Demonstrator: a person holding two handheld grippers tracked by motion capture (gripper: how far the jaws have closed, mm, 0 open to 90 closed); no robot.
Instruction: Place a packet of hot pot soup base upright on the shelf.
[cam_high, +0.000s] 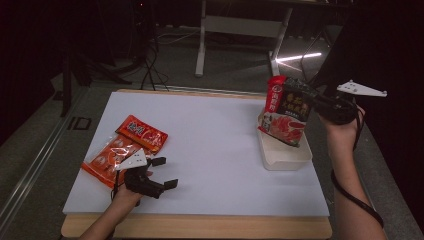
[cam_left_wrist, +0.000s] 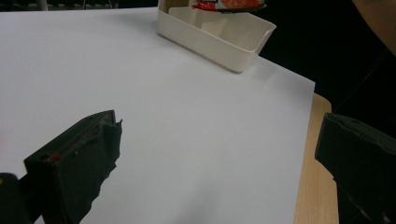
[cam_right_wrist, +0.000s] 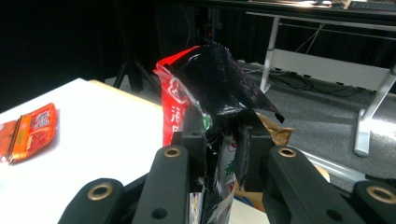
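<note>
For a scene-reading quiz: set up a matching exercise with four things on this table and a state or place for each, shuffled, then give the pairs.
1. black sauce packet
2. orange packets
3. cream tray
4. left gripper

A. jaws apart, nothing between them
B. lying flat near the paper's left edge
C. clamped in the right gripper, held over the tray
D. standing on the paper's right side

Pairs: 1-C, 2-B, 3-D, 4-A
</note>
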